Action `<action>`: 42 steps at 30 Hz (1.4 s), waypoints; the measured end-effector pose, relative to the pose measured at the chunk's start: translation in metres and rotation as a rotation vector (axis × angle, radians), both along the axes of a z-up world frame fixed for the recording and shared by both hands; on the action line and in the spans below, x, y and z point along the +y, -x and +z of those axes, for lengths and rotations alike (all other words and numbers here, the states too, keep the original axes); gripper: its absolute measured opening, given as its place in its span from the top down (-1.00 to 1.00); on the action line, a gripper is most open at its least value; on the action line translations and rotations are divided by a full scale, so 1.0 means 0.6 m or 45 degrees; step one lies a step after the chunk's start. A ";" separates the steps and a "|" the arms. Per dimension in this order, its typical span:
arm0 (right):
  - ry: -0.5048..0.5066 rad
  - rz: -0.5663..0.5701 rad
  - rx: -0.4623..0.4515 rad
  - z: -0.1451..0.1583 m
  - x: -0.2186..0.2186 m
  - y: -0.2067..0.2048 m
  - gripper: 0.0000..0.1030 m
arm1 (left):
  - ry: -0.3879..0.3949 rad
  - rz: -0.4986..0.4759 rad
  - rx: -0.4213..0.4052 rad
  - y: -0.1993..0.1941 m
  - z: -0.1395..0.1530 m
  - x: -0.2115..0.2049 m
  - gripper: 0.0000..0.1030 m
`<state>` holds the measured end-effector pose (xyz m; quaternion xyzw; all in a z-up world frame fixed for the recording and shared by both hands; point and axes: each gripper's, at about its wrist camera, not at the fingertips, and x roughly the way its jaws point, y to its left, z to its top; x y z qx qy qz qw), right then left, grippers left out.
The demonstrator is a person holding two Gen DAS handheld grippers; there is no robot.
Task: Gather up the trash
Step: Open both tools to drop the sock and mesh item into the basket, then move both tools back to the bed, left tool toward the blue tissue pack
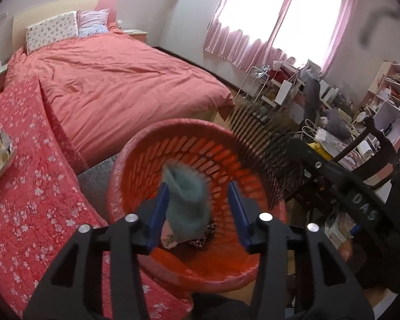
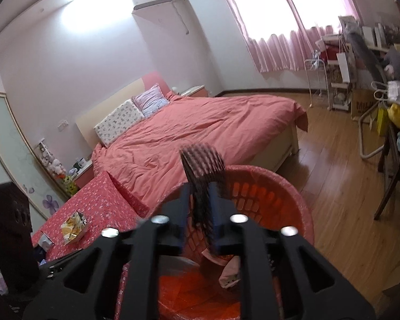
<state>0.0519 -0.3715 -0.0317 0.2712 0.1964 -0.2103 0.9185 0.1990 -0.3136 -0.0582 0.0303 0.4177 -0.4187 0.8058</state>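
Note:
A red slotted plastic basket (image 1: 157, 144) stands on the floor beside the bed; it also shows in the right wrist view (image 2: 288, 186). My left gripper (image 1: 198, 194) is open above the basket. A blurred teal-grey cloth piece (image 1: 186, 200) hangs between its blue fingers, touching the left one, over other scraps in the basket. My right gripper (image 2: 200, 200) is shut on a dark ribbed black piece (image 2: 202, 165) held over the basket rim; the same piece shows blurred in the left wrist view (image 1: 256, 144).
A red floral cloth (image 1: 21, 186) covers a surface at the left, with a crumpled gold-and-white wrapper (image 2: 73, 225) on it. The pink bed (image 2: 200, 130) lies behind. A chair (image 2: 397, 165) and cluttered shelves (image 1: 386, 93) are at the right. Wooden floor (image 2: 333, 165).

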 end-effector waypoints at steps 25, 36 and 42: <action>0.156 0.012 0.124 0.021 0.080 -0.010 -0.13 | -0.262 0.541 -0.194 -0.038 0.006 0.285 -0.49; 0.213 0.181 0.167 0.021 0.168 -0.045 -0.15 | -0.317 0.945 -0.137 -0.071 -0.002 0.489 -0.69; 0.223 0.261 0.209 0.009 0.211 -0.064 -0.15 | -0.352 1.101 -0.091 -0.099 -0.018 0.556 -0.74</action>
